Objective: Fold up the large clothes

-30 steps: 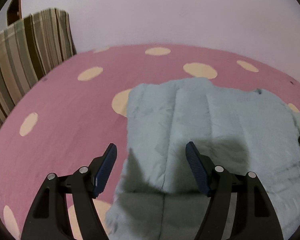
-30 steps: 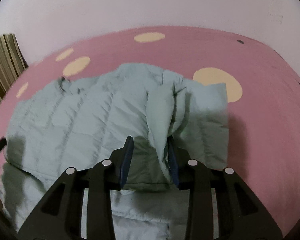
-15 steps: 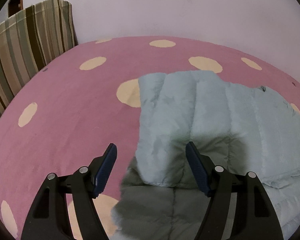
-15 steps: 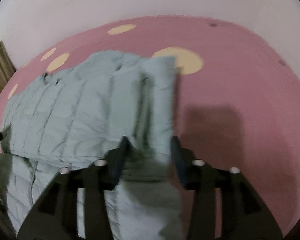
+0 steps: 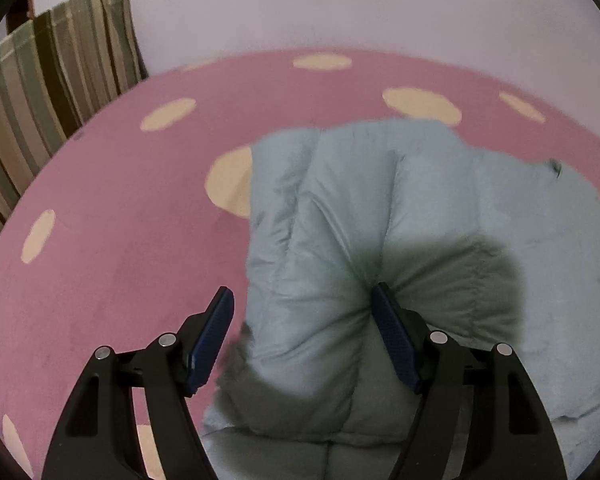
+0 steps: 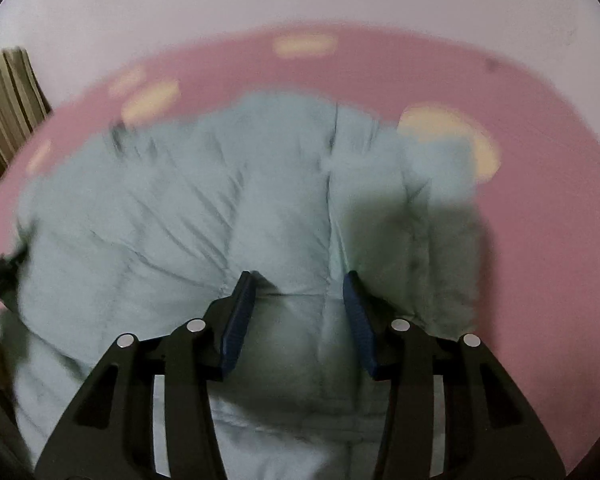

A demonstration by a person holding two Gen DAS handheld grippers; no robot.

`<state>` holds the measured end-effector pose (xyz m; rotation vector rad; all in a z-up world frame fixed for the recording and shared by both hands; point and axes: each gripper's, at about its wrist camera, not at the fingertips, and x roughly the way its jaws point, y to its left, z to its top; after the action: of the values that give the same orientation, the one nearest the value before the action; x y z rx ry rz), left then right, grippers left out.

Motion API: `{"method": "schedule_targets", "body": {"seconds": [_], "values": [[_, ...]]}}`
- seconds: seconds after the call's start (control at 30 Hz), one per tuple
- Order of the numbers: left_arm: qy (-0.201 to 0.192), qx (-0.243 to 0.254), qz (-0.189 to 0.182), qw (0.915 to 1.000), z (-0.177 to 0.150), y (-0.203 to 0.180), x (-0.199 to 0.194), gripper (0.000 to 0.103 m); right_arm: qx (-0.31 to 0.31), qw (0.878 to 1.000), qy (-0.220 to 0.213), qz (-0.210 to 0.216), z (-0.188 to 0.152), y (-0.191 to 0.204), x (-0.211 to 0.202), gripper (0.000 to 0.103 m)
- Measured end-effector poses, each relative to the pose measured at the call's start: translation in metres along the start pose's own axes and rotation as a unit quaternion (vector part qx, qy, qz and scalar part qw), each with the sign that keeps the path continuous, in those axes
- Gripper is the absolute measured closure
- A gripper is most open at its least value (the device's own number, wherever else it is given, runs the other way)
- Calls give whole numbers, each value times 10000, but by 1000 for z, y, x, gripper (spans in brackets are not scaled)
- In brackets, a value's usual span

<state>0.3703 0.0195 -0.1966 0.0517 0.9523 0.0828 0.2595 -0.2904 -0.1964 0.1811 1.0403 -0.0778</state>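
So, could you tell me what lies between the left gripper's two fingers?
In the left wrist view, the left gripper straddles a puffy fold of the pale blue jacket.

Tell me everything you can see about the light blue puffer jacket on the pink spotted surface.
The puffer jacket is pale blue-grey, quilted in stitched, padded channels, and looks soft and puffy. It lies partly folded on the pink cover with cream spots, one layer doubled over another, hiding part of a spot. A small dark detail sits near its far edge. The left gripper straddles its left edge, one finger pressing a dent into the padding. The right gripper has just been opening, with jacket fabric between its fingers.
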Motion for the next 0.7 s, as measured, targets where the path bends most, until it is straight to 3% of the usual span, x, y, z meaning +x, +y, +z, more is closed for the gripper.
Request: {"method": "schedule_targets", "body": {"seconds": [0.13, 0.2, 0.33, 0.43, 0.57, 0.7], "values": [[12, -26, -39, 10000, 0, 2, -1, 33, 6, 9999, -135, 13, 1, -2, -7, 58], [-170, -62, 104, 9998, 5, 5, -17, 33, 48, 9995, -322, 21, 7, -1, -23, 58], [-651, -73, 4, 9979, 23, 0, -38, 33, 33, 9981, -617, -45, 25, 1, -33, 56], [-507, 22, 20, 9987, 34, -11, -20, 33, 18, 9985, -525, -182, 36, 5, -11, 55], [161, 189, 57, 9997, 29, -20, 27, 31, -93, 9994, -161, -292, 35, 2, 28, 51], [-150, 135, 46, 9998, 24, -13, -4, 31, -148, 9988, -337, -318, 33, 4, 0, 51]]}}
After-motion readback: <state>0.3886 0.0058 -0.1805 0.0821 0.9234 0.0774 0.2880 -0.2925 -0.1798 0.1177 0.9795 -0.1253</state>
